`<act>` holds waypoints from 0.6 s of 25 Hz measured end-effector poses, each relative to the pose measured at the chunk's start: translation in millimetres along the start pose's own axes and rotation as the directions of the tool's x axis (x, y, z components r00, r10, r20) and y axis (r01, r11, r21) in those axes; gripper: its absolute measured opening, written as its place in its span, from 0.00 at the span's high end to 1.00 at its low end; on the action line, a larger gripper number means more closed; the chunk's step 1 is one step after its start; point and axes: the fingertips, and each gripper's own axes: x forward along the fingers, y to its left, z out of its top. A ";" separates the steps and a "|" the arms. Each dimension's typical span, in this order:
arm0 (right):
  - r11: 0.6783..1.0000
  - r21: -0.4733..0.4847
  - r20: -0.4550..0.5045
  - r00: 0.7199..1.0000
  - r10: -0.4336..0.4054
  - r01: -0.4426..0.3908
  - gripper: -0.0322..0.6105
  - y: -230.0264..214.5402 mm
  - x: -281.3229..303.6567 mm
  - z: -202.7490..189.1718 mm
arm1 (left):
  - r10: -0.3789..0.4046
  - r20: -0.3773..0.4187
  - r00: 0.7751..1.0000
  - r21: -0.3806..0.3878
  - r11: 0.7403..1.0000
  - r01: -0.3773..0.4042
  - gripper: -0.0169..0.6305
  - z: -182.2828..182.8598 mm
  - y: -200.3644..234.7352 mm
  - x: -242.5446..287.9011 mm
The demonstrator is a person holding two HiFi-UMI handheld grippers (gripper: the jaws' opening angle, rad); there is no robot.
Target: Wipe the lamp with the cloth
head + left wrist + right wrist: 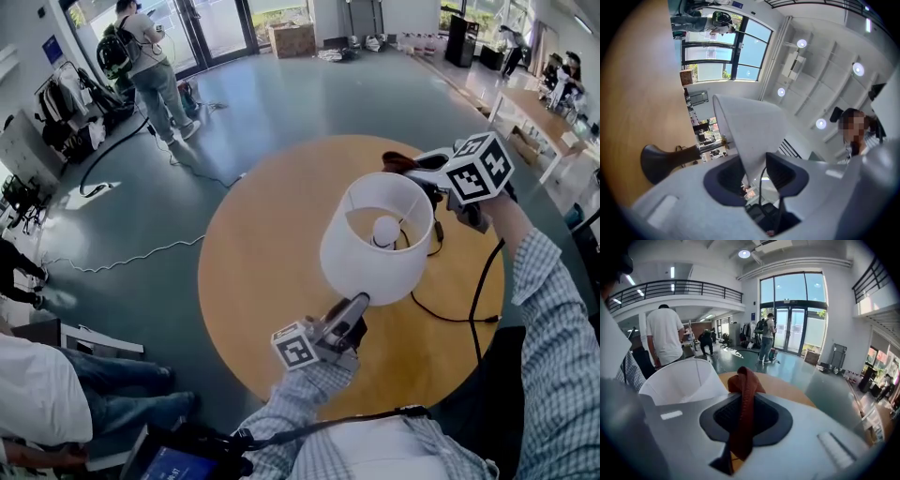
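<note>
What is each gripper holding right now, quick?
Left gripper: closed on the lampshade, at its edge.
Right gripper: closed on the reddish-brown cloth.

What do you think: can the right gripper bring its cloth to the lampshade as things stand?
Probably yes: the right gripper holds the cloth just beside the lampshade, nothing between them; the left gripper clamps the opposite rim.

Left gripper (359, 302) tilted upward, jaws in firm grip; right gripper (405, 165) angled downward, jaws narrow, likewise gripping.
</note>
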 end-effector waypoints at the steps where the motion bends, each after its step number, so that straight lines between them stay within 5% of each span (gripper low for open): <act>1: 0.999 -0.025 -0.022 1.000 0.020 -0.021 0.87 2.4 4.7 4.3 | 0.001 -0.002 1.000 0.001 1.000 -0.001 0.76 -0.6 0.6 -0.5; 8: 0.967 -0.202 -0.166 0.979 0.120 -0.153 0.87 21.1 32.1 42.1 | 0.011 -0.007 1.000 0.006 1.000 -0.011 0.76 -3.3 1.0 3.7; 15: 0.869 -0.403 -0.343 0.928 0.147 -0.287 0.87 62.5 62.8 64.4 | 0.025 -0.022 0.999 0.010 1.000 -0.025 0.76 -6.0 1.4 -0.1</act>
